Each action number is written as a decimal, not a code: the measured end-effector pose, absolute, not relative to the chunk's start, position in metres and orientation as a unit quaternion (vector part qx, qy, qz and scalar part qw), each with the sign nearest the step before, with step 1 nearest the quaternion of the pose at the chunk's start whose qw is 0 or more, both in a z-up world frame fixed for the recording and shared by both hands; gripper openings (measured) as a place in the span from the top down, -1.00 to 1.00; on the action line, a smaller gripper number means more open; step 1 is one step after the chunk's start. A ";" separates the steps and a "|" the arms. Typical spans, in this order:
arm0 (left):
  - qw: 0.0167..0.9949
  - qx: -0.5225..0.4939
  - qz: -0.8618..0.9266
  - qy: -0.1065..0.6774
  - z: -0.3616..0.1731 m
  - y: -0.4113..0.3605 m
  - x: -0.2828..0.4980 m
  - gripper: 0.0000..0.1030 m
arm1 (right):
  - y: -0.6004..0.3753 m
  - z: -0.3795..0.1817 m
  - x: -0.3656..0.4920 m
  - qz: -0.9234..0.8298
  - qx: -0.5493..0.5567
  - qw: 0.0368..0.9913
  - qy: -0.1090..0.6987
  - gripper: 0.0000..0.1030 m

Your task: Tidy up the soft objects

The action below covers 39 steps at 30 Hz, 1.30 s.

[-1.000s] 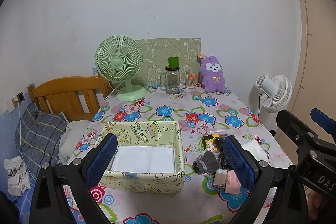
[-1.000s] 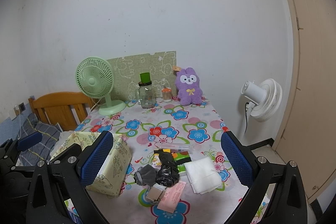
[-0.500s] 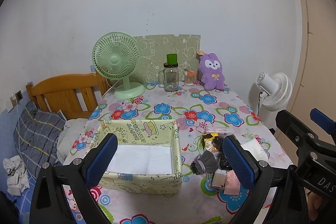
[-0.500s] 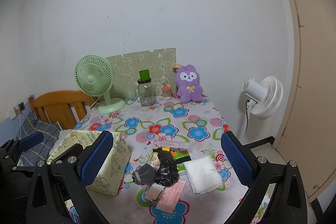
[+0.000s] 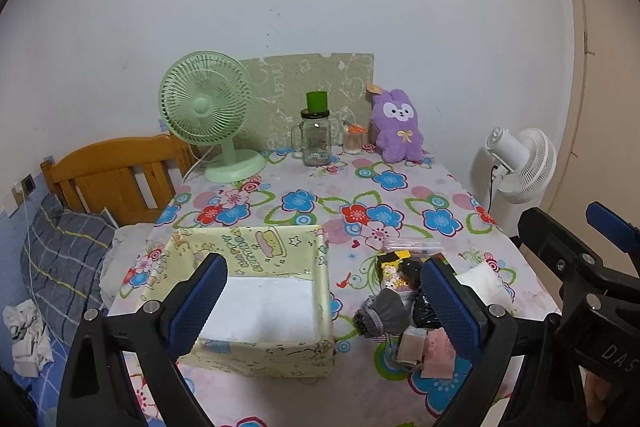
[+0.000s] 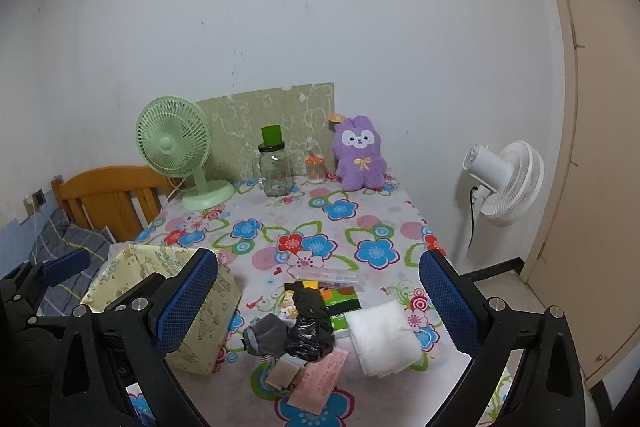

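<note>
Where the flowered table [image 6: 352, 227] nears the bottom of the right wrist frame, a small heap of soft things lies low and centre: a grey knitted piece [image 6: 266, 333] touches a crumpled black bag [image 6: 308, 327], a folded white cloth [image 6: 382, 337] sits just to their right, and a pink packet [image 6: 320, 377] with a tan block [image 6: 282, 375] lies below them. Behind the heap a green and orange packet [image 6: 342, 301] rests flat, with a clear zip bag [image 6: 334, 275] beyond it. To the left of the heap stands a pale yellow fabric box [image 5: 256, 291], open at the top; in the left wrist frame it fills the lower centre and shows a bare white floor inside. The left gripper [image 5: 324, 301] hangs above the box and the heap with its blue pads spread wide, grasping nothing. The right gripper [image 6: 318, 301] is likewise fully released, its pads framing the heap from either side without touching it. Toward the upper middle of both frames, at the table's far edge by the wall, stand a green desk fan [image 6: 176, 155], a glass jar [image 6: 276, 171] with a green cap, and a purple plush [image 6: 360, 155]. A white floor fan [image 6: 504, 183] stands off the table at the right, and a wooden headboard [image 5: 116, 175] shows at the left.
</note>
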<state>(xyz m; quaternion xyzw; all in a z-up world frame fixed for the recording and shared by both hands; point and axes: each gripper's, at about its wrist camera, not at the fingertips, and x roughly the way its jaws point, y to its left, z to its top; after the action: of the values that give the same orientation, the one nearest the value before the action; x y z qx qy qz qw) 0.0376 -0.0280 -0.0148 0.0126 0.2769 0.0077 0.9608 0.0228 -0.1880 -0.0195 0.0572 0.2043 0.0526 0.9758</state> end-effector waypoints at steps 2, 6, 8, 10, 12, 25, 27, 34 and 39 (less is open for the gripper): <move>0.960 0.013 0.004 0.280 -0.017 -0.031 0.042 -0.91 | -0.190 -0.022 0.026 0.052 0.056 0.975 0.208 -0.97; 0.958 0.015 -0.007 0.286 -0.024 -0.039 0.050 -0.88 | -0.191 -0.027 0.031 0.049 0.051 0.976 0.207 -0.96; 0.956 0.017 -0.014 0.292 -0.027 -0.043 0.056 -0.86 | -0.193 -0.030 0.034 0.046 0.048 0.976 0.210 -0.96; 0.954 0.020 -0.021 0.298 -0.031 -0.049 0.061 -0.85 | -0.195 -0.034 0.037 0.045 0.047 0.975 0.215 -0.95; 0.953 0.024 -0.028 0.302 -0.035 -0.056 0.065 -0.85 | -0.198 -0.037 0.041 0.043 0.048 0.974 0.219 -0.94; 0.940 0.036 -0.081 0.331 -0.059 -0.094 0.086 -0.80 | -0.220 -0.061 0.057 0.030 0.053 0.969 0.241 -0.91; 0.938 0.040 -0.083 0.334 -0.062 -0.099 0.089 -0.79 | -0.225 -0.065 0.060 0.029 0.055 0.968 0.245 -0.90; 0.930 0.047 -0.091 0.352 -0.078 -0.114 0.102 -0.74 | -0.238 -0.082 0.073 0.027 0.062 0.962 0.264 -0.89; 0.924 0.058 -0.091 0.366 -0.090 -0.124 0.113 -0.64 | -0.244 -0.094 0.083 0.028 0.065 0.958 0.279 -0.89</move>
<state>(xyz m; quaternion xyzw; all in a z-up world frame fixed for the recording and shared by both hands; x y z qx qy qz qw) 0.1127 -0.1238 -0.0903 0.0579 0.3664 -0.0912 0.9242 0.0826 -0.2445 -0.0943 0.0650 0.2787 0.0280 0.9578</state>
